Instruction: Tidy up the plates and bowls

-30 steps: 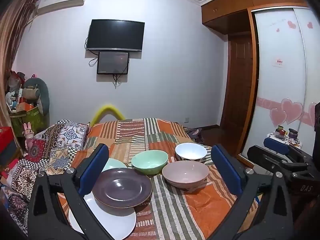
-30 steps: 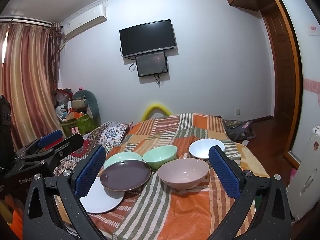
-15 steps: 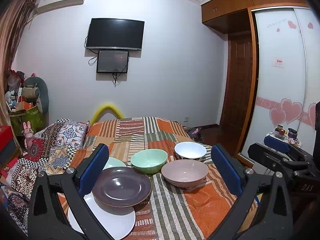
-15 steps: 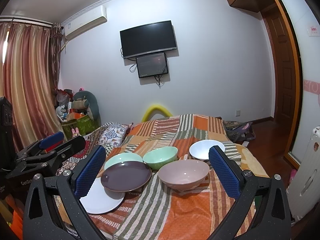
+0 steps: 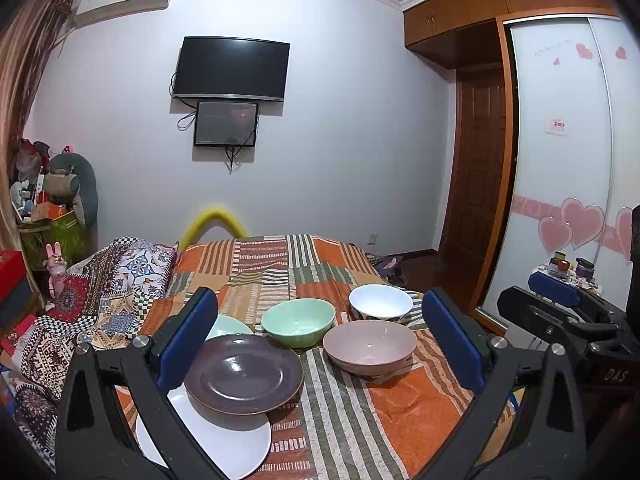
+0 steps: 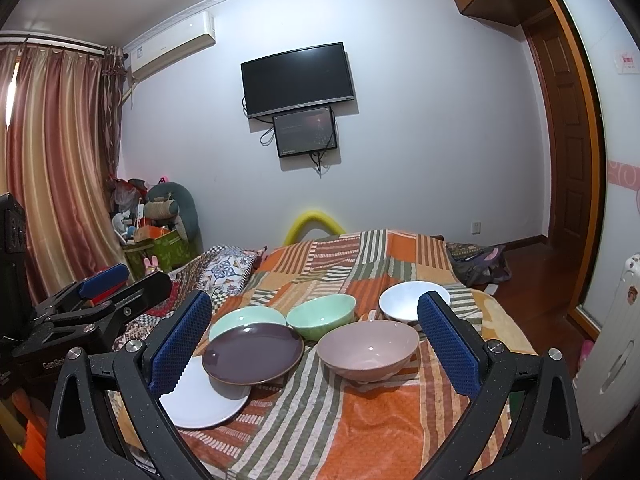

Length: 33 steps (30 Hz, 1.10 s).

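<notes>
Both claws hang released above the near edge of the striped orange, green and white bedspread (image 5: 360, 420), empty. The left gripper (image 5: 320, 344) and the right gripper (image 6: 316, 344) each have their blue-padded jaws spread wide.

On the bedspread, toward its near left corner, a glossy dark purple plate (image 5: 244, 378) lies tilted over a flat white plate (image 5: 224, 444) and a pale green plate (image 6: 244, 318).

Beside them sit a mint-green bowl (image 5: 299, 322), a dusty pink bowl (image 5: 370, 346) and a white bowl (image 5: 381, 303) farther right.
</notes>
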Motion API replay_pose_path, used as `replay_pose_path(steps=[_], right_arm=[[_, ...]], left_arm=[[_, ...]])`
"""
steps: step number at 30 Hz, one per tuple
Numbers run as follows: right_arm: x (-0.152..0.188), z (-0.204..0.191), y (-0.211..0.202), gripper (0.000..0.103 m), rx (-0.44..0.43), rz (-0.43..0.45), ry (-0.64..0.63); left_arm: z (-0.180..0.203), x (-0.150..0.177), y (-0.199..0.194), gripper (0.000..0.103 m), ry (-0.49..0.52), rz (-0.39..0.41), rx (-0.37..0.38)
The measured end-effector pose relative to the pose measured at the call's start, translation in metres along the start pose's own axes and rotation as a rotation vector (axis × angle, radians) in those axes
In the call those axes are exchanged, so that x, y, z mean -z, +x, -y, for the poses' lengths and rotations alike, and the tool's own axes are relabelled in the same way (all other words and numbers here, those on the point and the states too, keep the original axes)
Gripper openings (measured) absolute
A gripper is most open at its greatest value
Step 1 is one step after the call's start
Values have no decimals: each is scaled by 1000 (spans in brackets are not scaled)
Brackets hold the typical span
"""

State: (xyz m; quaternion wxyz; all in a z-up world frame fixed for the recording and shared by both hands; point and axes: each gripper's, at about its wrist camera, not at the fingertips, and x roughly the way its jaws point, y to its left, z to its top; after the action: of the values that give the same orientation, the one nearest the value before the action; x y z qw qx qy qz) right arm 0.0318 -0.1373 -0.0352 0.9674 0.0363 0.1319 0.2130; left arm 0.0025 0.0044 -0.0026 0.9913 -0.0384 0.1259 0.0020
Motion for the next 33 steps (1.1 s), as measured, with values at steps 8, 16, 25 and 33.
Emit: replay_pose_path(steps=[8,16,25,33], right_arm=[[0,-1,-1,103,1,1,0],[-2,-2,-2,103,-2,1,1],[-3,-4,-2,103,-2,2,0],[-4,-4,-3,103,-4,3,1]], left_arm=[[-1,-1,0,103,-2,-3,-1],[1,-1,1,103,-3,-4,5],[2,-1,2,103,-4,-5,7],[1,-1,1,103,-2,-2,8]])
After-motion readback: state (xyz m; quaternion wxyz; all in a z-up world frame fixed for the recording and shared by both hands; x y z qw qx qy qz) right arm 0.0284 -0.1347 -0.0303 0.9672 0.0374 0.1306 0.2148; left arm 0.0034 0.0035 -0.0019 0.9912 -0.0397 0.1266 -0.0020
